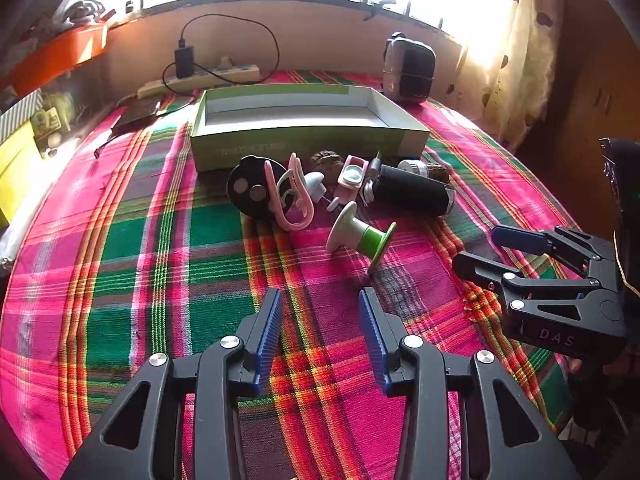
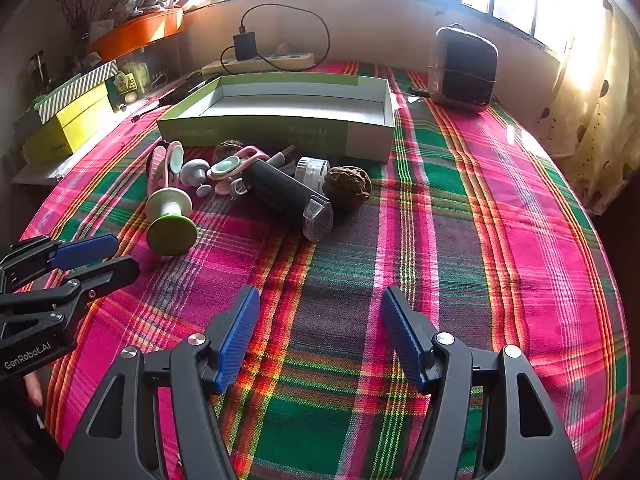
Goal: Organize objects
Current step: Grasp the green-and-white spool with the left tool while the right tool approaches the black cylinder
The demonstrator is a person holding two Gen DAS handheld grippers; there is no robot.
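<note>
An empty green box (image 1: pixel 304 142) (image 2: pixel 276 132) stands on the plaid cloth. In front of it lies a heap: a green-and-white spool (image 1: pixel 360 236) (image 2: pixel 170 220), a black cylinder (image 1: pixel 412 190) (image 2: pixel 286 196), a black disc with pink loops (image 1: pixel 256 192), a pink clip (image 1: pixel 352 174) (image 2: pixel 228 166), a white cap (image 2: pixel 314 170) and a walnut (image 2: pixel 347 187). My left gripper (image 1: pixel 320 300) is open and empty, short of the spool; it also shows in the right wrist view (image 2: pixel 96 260). My right gripper (image 2: pixel 320 300) is open and empty, short of the cylinder; it also shows in the left wrist view (image 1: pixel 480 248).
A power strip with a charger (image 1: pixel 200 76) (image 2: pixel 260 62) and a black-and-silver appliance (image 1: pixel 408 70) (image 2: pixel 462 68) stand by the back wall. Yellow boxes (image 2: pixel 68 128) and an orange tray (image 2: pixel 136 32) sit at the left. A curtain (image 1: pixel 520 60) hangs at the right.
</note>
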